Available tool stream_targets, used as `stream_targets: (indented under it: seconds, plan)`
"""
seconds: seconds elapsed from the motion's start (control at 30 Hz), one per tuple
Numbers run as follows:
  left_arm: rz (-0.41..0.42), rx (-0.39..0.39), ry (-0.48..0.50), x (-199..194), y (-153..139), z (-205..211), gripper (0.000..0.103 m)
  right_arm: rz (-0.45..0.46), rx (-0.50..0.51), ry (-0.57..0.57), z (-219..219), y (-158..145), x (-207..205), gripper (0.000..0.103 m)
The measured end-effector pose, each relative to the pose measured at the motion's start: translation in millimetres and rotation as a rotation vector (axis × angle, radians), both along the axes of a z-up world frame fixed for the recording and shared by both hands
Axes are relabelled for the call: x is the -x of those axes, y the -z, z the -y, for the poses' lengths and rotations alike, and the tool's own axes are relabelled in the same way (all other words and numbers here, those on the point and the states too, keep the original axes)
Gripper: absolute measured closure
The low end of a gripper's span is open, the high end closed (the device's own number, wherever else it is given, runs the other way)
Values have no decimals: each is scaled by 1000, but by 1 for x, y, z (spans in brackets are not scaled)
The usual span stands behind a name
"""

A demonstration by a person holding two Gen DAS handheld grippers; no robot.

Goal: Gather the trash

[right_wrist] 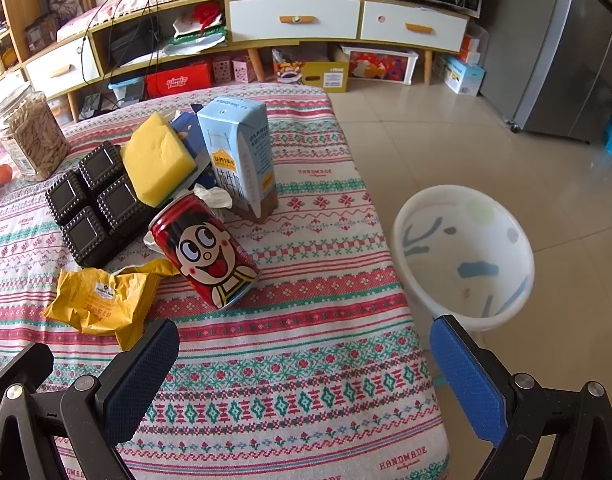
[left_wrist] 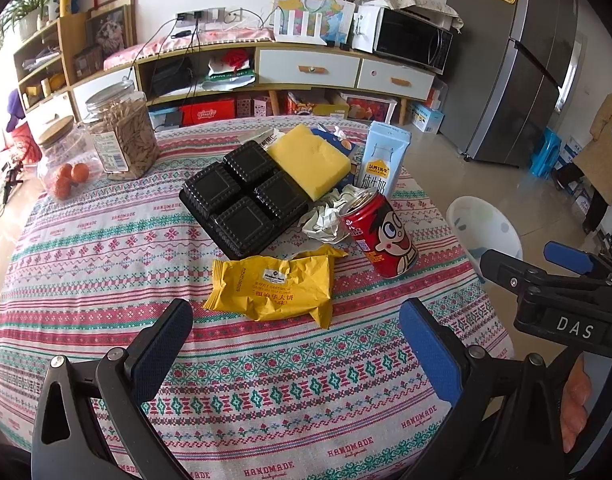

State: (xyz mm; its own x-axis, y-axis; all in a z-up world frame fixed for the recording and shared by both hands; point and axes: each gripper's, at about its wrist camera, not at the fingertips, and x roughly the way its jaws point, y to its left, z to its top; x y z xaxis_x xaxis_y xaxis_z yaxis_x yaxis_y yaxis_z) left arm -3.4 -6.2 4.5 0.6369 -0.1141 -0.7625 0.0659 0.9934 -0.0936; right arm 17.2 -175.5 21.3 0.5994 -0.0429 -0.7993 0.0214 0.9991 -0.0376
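On the patterned tablecloth (left_wrist: pixel 105 264) lie a yellow snack wrapper (left_wrist: pixel 271 286), a red drink can (left_wrist: pixel 380 236), crumpled white paper (left_wrist: pixel 326 216), a black plastic tray (left_wrist: pixel 241 196), a yellow sponge (left_wrist: pixel 310 160) and a light blue milk carton (left_wrist: pixel 382 160). My left gripper (left_wrist: pixel 297 340) is open and empty, just short of the wrapper. My right gripper (right_wrist: pixel 306 364) is open and empty, near the table's front right; the can (right_wrist: pixel 205 248), wrapper (right_wrist: pixel 101 300) and carton (right_wrist: pixel 241 156) lie ahead of it. A white bin (right_wrist: pixel 466 256) stands on the floor right of the table.
A jar of seeds (left_wrist: pixel 121 136) and a bag of oranges (left_wrist: pixel 65 176) stand at the table's far left. A low sideboard (left_wrist: pixel 306 68) with a microwave (left_wrist: pixel 410 38) lines the back wall. A grey fridge (left_wrist: pixel 518 72) stands at the right.
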Motion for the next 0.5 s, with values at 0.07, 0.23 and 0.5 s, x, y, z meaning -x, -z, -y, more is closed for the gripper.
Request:
stream_targets:
  seconds: [0.07, 0.23, 0.5]
  plan:
    - [-2, -1, 0, 0, 0, 0, 0, -1, -1, -1, 0, 0, 0, 0]
    - [-2, -3, -3, 0, -1, 0, 0, 0, 0, -2, -1, 0, 0, 0]
    - [-4, -2, -2, 0, 0, 1, 0, 1, 0, -4, -1, 1, 0, 0]
